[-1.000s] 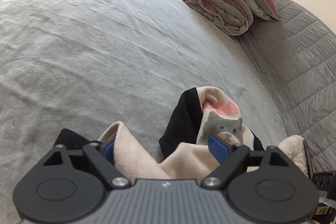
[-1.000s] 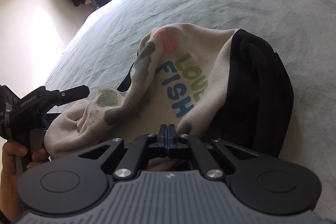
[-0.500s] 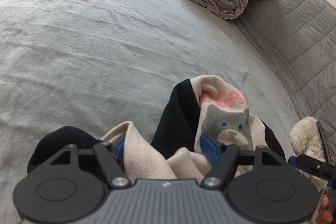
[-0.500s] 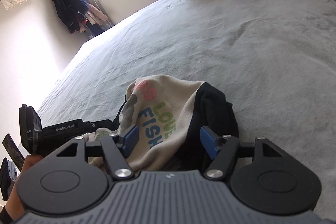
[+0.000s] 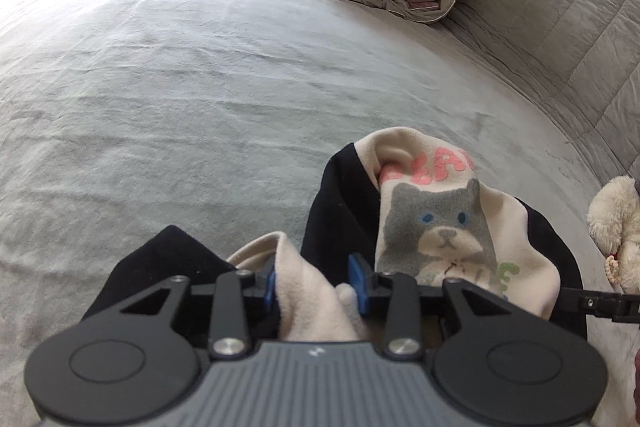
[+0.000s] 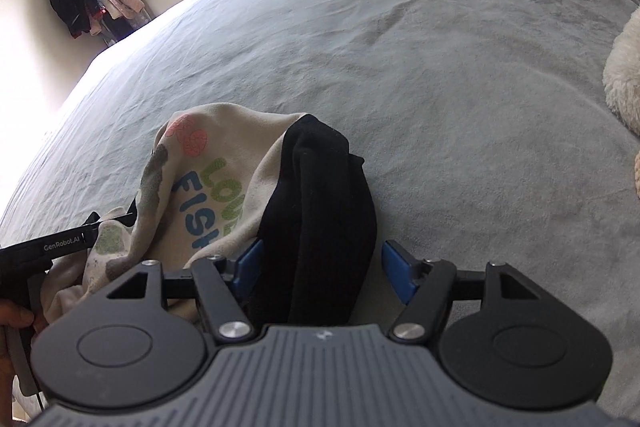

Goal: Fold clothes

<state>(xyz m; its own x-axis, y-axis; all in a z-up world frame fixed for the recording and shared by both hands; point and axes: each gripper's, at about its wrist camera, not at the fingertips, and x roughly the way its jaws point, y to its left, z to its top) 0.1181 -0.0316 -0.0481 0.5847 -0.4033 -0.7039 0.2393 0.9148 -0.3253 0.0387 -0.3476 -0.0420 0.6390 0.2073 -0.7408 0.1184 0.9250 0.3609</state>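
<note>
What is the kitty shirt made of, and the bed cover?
The kitty shirt looks like soft fleecy knit, cream and black, matte and fuzzy where it bunches; the cat print looks velvety. The bed cover seems short plush or brushed fabric, grey, with faint streaks in its nap.

left gripper (image 5: pixel 314 285): was wide, jaws closing around cream fold of sweatshirt (image 5: pixel 432 227) | right gripper (image 6: pixel 326 273): was clamped shut, now apart astride black sleeve (image 6: pixel 320 219) | plush toy (image 5: pixel 612 223): newly seen at 3 o'clock
</note>
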